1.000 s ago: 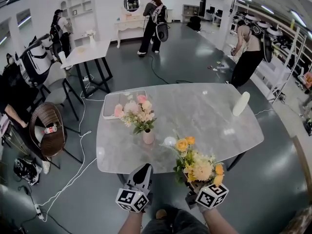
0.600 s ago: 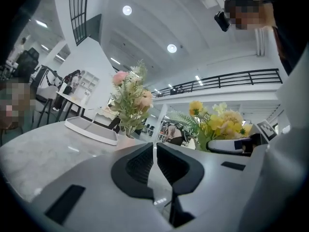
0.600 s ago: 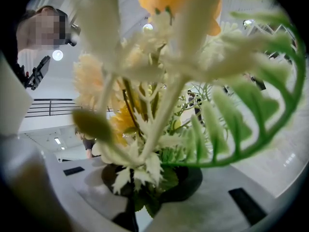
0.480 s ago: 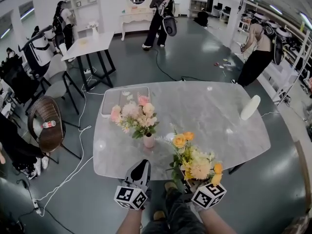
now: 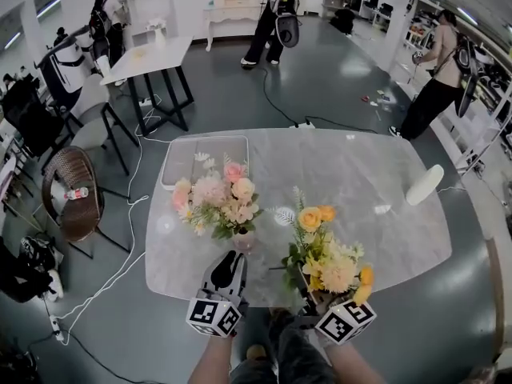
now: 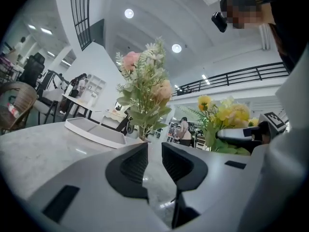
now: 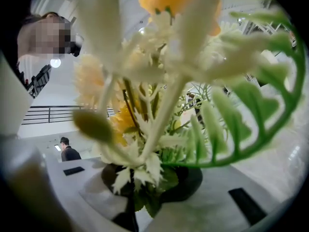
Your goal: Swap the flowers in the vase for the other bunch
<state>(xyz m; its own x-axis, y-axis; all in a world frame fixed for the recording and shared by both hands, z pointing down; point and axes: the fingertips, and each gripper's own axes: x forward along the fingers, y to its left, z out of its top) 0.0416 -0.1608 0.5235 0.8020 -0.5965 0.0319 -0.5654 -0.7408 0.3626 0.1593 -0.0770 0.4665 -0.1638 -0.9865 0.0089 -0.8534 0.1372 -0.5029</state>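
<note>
A bunch of pink and cream flowers [image 5: 212,202] stands in a small pink vase [image 5: 244,241] near the front edge of the marble table [image 5: 376,182]. My left gripper [image 5: 228,264] points level at the vase from just short of it. Its jaws are opening and nothing is between them. The left gripper view looks past the left gripper [image 6: 154,161] to the pink flowers [image 6: 145,91] straight ahead. My right gripper [image 5: 316,294] is shut on the stems of a yellow and orange bunch [image 5: 324,254], held upright right of the vase. That yellow bunch [image 7: 154,81] fills the right gripper view above the right gripper [image 7: 149,182].
A white rectangular tray [image 5: 204,157] lies at the table's far left. A white oblong object [image 5: 424,185] sits near the right edge. A wicker chair [image 5: 76,202] and cables [image 5: 132,238] are on the floor to the left. Several people stand further back in the room.
Both grippers have come forward to the table. The yellow bunch is now over the table's front edge, and the left gripper's tip is close to the vase.
</note>
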